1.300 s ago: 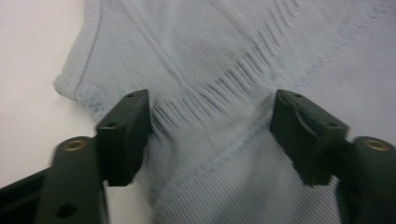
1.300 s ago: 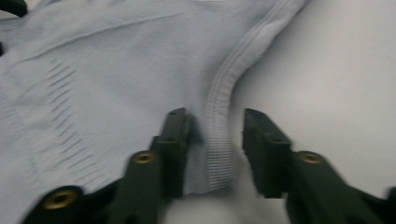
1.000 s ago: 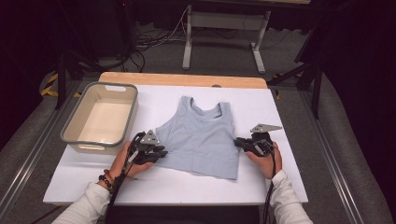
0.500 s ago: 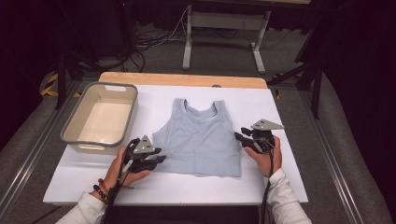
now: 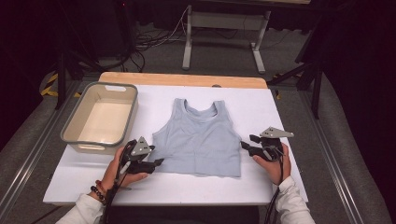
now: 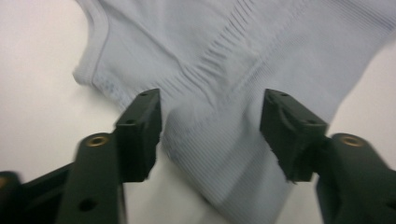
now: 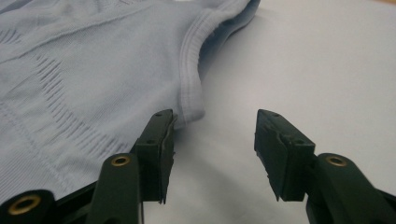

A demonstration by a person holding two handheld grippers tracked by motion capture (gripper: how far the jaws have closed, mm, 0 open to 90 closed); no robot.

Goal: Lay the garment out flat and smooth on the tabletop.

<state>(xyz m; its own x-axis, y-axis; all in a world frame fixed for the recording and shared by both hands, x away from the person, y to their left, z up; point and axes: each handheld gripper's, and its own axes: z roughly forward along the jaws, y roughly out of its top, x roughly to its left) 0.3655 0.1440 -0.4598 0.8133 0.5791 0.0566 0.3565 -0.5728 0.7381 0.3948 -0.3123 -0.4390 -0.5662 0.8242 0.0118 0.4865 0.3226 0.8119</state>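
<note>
One light blue tank top (image 5: 200, 137) lies flat in the middle of one white table (image 5: 280, 100), with its two straps pointing away from the person and its bottom edge close to them. There are two grippers, one in each hand. The left gripper (image 5: 156, 163) sits at the top's bottom left corner. In the left gripper view its two black jaws stand apart and have just been opening; the cloth (image 6: 243, 70) lies between them, but the jaws do not squeeze it. The right gripper (image 5: 246, 145) is just beside the top's right edge, a bit up from the bottom corner. In the right gripper view its two jaws stand apart too and have just been opening; the top's ribbed edge (image 7: 189, 88) is next to one jaw, and bare table shows between the two. So no gripper holds anything. One tan bin (image 5: 74, 126) with a grey rim stands on the left side of the table, near the top but not touching it.
</note>
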